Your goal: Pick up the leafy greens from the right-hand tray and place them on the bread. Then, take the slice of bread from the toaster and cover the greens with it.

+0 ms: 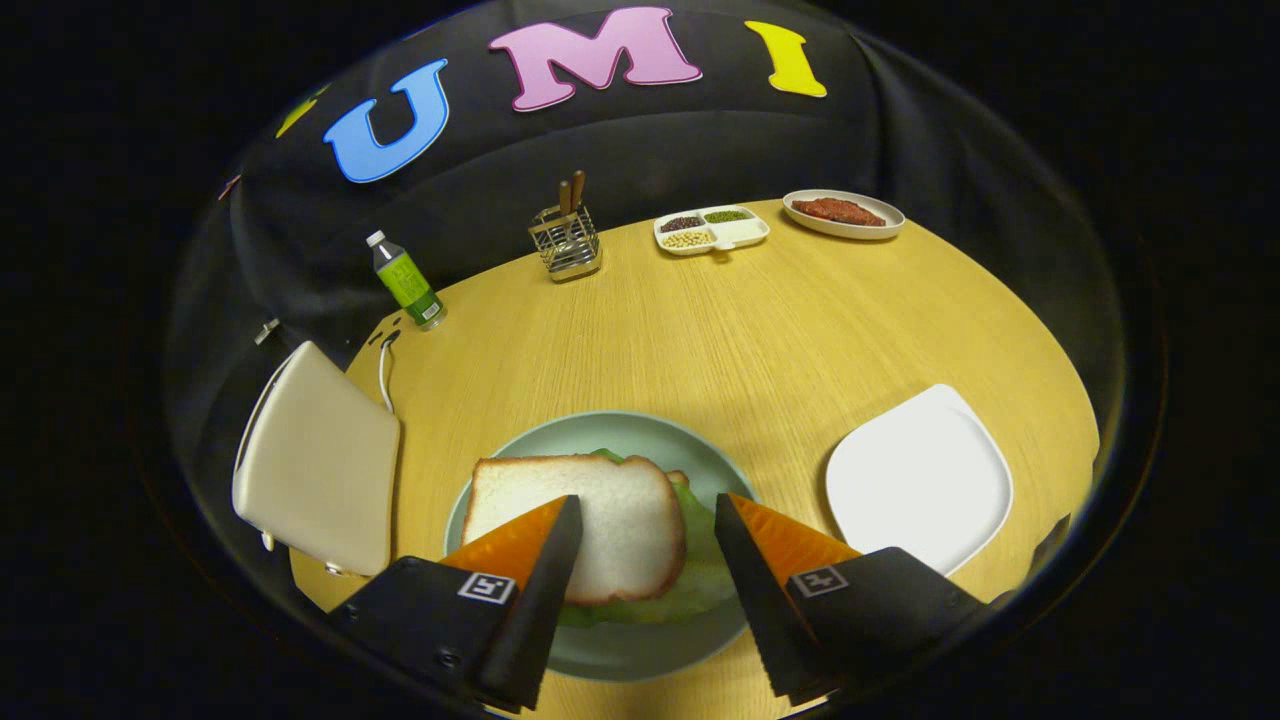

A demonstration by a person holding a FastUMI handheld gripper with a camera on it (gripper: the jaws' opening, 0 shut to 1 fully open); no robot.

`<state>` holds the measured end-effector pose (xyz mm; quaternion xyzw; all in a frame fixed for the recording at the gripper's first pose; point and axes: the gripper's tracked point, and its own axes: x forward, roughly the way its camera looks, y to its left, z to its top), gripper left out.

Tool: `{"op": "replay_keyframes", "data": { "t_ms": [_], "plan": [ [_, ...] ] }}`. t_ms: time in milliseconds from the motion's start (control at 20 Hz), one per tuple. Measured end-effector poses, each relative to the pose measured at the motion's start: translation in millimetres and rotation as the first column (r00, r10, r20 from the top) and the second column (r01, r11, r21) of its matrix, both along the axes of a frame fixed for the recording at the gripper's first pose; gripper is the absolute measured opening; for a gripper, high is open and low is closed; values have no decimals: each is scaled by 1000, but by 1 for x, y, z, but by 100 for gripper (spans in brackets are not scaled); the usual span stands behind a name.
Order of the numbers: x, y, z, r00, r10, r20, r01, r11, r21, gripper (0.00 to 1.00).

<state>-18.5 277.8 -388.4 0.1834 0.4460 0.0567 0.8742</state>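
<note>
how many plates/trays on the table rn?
4: round plate under the sandwich, between the open tongs; white tray on its right; divided dish and meat plate at the far edge.

Fisheye cam on hand-held gripper (645, 515), looking fwd/down, close over plate (640, 650), table (760, 330) beyond.

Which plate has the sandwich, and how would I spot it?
On the wooden table, look between the open gripper fingers. The round green plate there holds bread over leafy greens; the white plate beside it is square.
</note>
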Motion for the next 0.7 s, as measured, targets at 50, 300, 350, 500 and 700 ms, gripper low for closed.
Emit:
{"op": "replay_keyframes", "data": {
  "t_ms": [50,300,350,500,700],
  "plan": [
    [0,-3,1,1000,0,5,0,1000,-3,91],
    [2,-25,16,999,-2,49,3,1000,-25,99],
    [3,-28,24,998,6,66,-5,1000,-26,99],
    [13,-39,59,987,45,152,-40,999,-36,99],
    [30,-61,126,946,99,310,-75,993,-91,99]
  ]
}}
